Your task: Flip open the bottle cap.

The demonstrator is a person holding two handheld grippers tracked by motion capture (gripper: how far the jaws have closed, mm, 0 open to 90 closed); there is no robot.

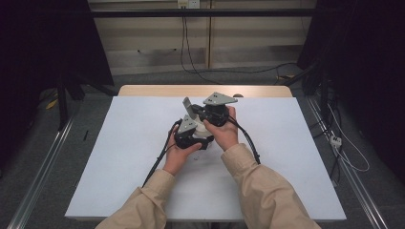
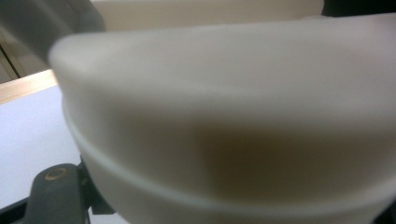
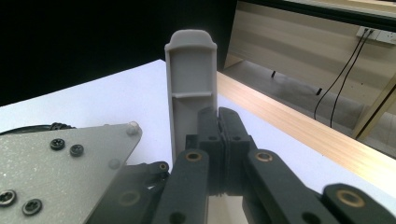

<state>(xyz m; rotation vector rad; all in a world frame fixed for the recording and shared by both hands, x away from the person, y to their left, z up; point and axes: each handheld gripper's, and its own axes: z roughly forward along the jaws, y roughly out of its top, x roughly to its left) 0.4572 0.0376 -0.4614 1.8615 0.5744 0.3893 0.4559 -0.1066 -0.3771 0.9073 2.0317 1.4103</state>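
Filling the left claw's own camera at close range is a cream-white, smooth rounded plastic object (image 2: 233,121), blurred; whether the left claw (image 1: 203,128) is closed on it cannot be told. From above, both claws sit close together over the middle of the white surface (image 1: 119,157), held in the person's hands. Right claw (image 3: 218,122): jaws pressed together, pinching the edge of an upright grey plastic piece with a rounded top (image 3: 191,84).

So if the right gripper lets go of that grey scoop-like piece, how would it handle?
The grey piece keeps its straight, ribbed shape in the right gripper, so it is probably stiff, light plastic. Tall and narrow, it would likely tip over if stood on the table.
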